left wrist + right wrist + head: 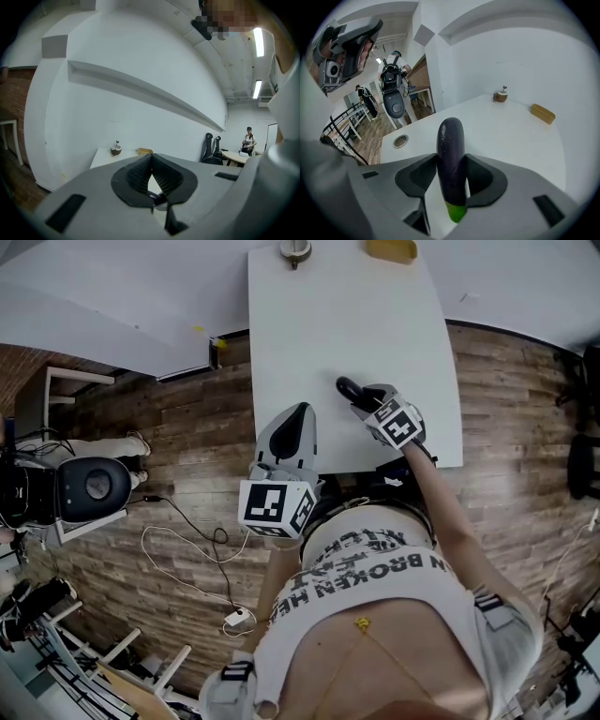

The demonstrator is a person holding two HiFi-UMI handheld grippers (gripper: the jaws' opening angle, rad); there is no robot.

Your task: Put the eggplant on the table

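While the one eggplant [450, 140] sits clamped between the pads of the right claw [451, 161], its dark purple body juts well ahead of the claw's tips and its green stem end points back toward the claw's base. It hangs over the near part of the single white counter [511, 136]; whether its far end touches the surface cannot be told. Two small things stand on the counter, both far ahead of this claw near the far edge and the wall [525, 61]: one brown bowl-shaped thing [500, 96] and, to its right and well apart from it, one yellow block [543, 113]. One round metal insert [400, 141] sits in the counter to the claw's left, near the left edge, beyond which lies wooden floor [389, 124]. A wide bare stretch of counter spreads ahead and to the right of the claw, up to those two things. Of the two claws, the left claw [151, 159] is held about level, to the left of and behind the right one, over the counter's near left corner; its pads meet at the tips with nothing between them.
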